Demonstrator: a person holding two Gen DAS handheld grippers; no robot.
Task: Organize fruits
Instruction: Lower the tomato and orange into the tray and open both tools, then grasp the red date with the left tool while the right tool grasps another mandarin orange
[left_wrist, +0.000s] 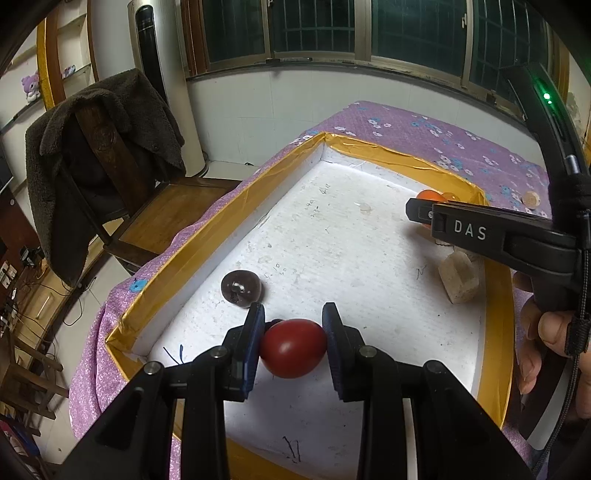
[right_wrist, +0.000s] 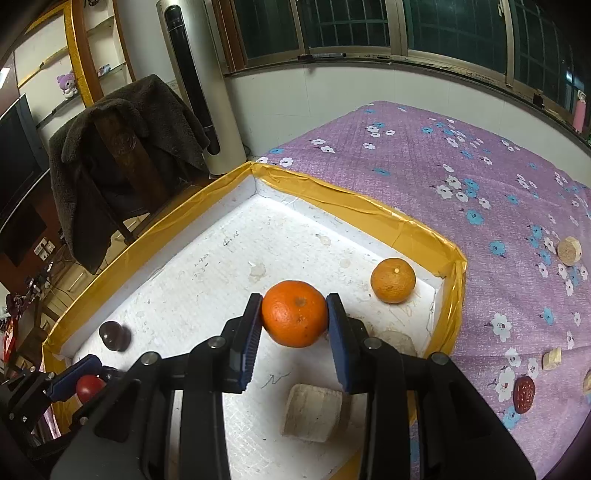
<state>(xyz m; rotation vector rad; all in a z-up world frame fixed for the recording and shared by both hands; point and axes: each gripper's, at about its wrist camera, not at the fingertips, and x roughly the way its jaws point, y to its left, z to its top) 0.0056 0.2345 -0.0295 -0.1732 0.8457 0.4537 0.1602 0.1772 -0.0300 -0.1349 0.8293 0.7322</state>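
My left gripper is shut on a red tomato, held over the near left part of a white foam tray with a yellow taped rim. A dark purple fruit lies just beyond it by the left wall. My right gripper is shut on an orange above the tray's right side. A second orange sits in the far right corner. The right wrist view also shows the purple fruit, the tomato and the left gripper.
A beige wooden block lies in the tray under my right gripper; it also shows in the left wrist view. A purple flowered cloth holds a cork disc, wood bits and a red date. A chair with a dark coat stands left.
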